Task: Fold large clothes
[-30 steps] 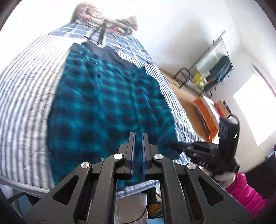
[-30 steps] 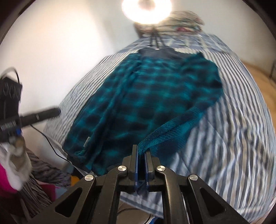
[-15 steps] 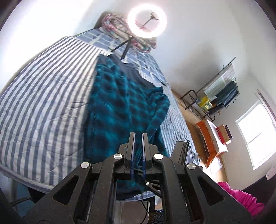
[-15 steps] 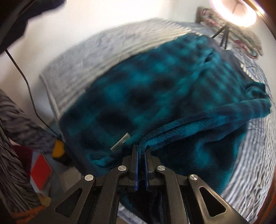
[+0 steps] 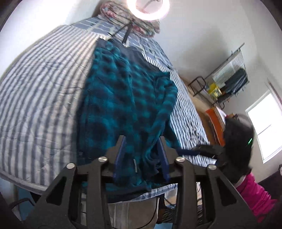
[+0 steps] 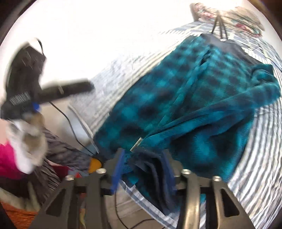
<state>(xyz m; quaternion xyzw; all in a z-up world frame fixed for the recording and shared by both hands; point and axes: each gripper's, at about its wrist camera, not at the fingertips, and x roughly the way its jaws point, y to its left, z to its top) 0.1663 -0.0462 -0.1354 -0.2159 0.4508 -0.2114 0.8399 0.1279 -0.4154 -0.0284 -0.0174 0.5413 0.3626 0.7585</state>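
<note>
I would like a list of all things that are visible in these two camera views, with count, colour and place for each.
Plaid garment: one, teal and dark blue, lying partly folded on the bed, near its foot edge.
Bed cover: one, blue and white stripes, under the garment.
Ring light: one, white and lit, at the head of the bed.
Floral bedding: one heap, pink and grey, at the head of the bed.
Rack: one, dark metal, by the far wall.
Window: one, bright, right wall.
Left gripper: one, black, open above the garment's near edge.
Right gripper: one, black, open around the garment's hem.
</note>
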